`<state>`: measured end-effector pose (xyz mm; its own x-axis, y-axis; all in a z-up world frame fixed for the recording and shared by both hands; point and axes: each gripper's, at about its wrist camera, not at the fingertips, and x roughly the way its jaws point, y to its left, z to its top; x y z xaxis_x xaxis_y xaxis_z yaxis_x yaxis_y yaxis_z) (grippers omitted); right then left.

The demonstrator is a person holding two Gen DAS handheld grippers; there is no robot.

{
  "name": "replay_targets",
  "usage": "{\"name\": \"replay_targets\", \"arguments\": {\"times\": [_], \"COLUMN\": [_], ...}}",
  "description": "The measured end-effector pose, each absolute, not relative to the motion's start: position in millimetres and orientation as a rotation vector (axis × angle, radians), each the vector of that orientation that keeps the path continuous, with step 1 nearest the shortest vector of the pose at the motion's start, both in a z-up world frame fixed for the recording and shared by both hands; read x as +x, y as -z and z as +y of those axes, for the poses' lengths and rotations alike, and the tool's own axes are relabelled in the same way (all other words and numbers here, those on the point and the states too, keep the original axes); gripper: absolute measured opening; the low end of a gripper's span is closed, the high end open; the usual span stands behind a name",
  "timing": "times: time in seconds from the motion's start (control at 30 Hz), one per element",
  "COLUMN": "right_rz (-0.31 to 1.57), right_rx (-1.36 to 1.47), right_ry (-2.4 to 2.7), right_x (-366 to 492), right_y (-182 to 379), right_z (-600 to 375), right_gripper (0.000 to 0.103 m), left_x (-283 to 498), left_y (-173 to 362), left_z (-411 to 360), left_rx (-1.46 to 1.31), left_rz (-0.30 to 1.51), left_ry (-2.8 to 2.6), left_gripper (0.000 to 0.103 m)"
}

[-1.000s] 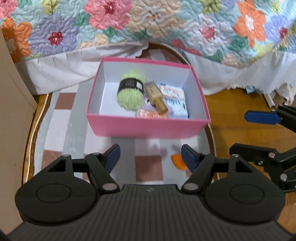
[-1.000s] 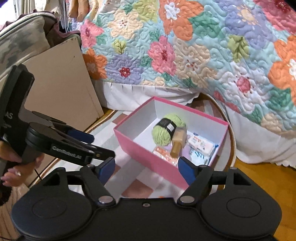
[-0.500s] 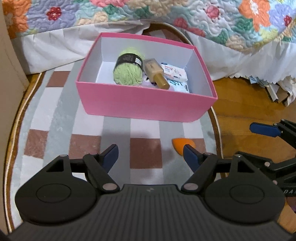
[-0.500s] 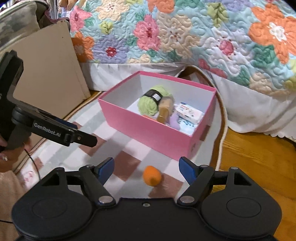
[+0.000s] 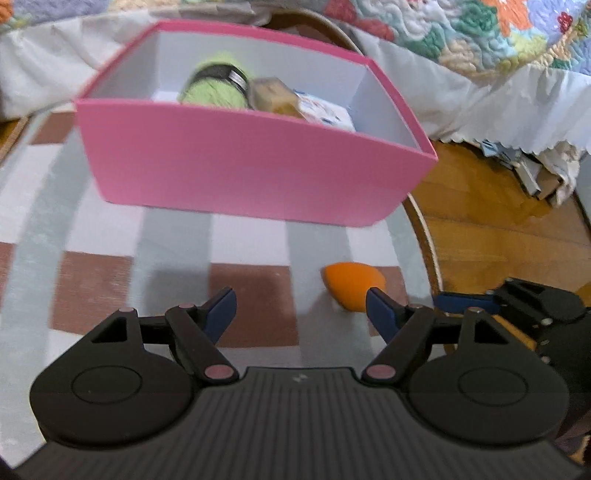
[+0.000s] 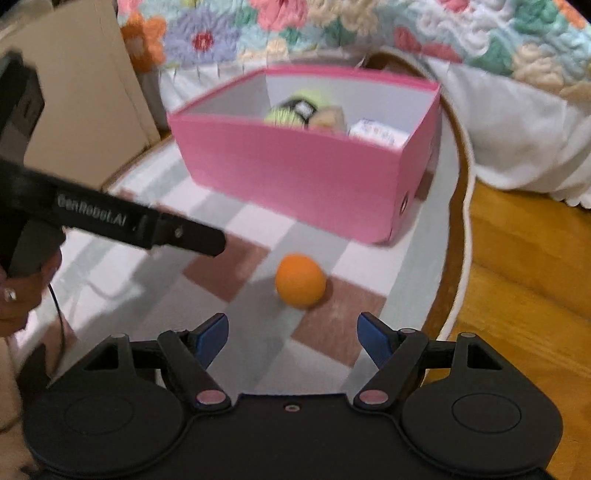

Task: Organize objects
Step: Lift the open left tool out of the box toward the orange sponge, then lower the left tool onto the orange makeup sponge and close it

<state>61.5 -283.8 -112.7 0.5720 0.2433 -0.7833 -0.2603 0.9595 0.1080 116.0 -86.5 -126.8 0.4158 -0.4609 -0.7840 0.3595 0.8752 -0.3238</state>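
Observation:
A pink box [image 5: 240,177] stands on the checked rug and holds a green yarn ball [image 5: 214,92], a beige bottle [image 5: 273,98] and a white packet [image 5: 325,112]. It also shows in the right wrist view [image 6: 295,181]. An orange egg-shaped sponge [image 6: 300,279] lies on the rug in front of the box; it also shows in the left wrist view [image 5: 349,286]. My right gripper [image 6: 291,338] is open and empty, just short of the sponge. My left gripper [image 5: 301,312] is open and empty, with the sponge beside its right fingertip.
A floral quilt [image 6: 369,33] with a white skirt hangs behind the box. A beige board [image 6: 85,110] stands at the left. Wood floor [image 6: 524,314] lies right of the rug's edge. The left gripper's arm [image 6: 110,218] crosses the right wrist view.
Both grippers have dropped lower and moved closer to the rug. The orange sponge now lies nearer to both grippers. The jaws of both stay open.

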Motion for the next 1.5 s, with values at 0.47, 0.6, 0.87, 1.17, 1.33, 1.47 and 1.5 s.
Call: {"name": "replay_targets", "arguments": {"times": [0.47, 0.6, 0.87, 1.17, 1.33, 1.47, 1.5], "right_rz": [0.831, 0.812, 0.817, 0.823, 0.817, 0.787, 0.777], "right_rx": [-0.160, -0.146, -0.138, -0.086, -0.051, -0.048, -0.049], "right_ry": [-0.301, -0.311, -0.294, -0.330, -0.326, -0.322, -0.320], "right_x": [84, 88, 70, 36, 27, 21, 20], "right_y": [151, 151, 145, 124, 106, 79, 73], "right_z": [-267, -263, -248, -227, -224, -222, -222], "right_gripper": [0.074, 0.045, 0.041, 0.041, 0.041, 0.041, 0.041], "left_x": [126, 125, 97, 61, 51, 48, 47], "left_y": [167, 171, 166, 141, 115, 87, 81], "left_z": [-123, -123, -125, -101, -99, -91, -91], "left_rx": [-0.180, -0.249, -0.188, -0.158, -0.134, -0.158, -0.159], "left_rz": [1.058, 1.068, 1.044, 1.061, 1.056, 1.037, 1.028], "left_ry": [0.573, 0.601, 0.581, 0.558, 0.563, 0.576, 0.576], "left_gripper": [0.071, 0.043, 0.039, 0.039, 0.039, 0.040, 0.040]}}
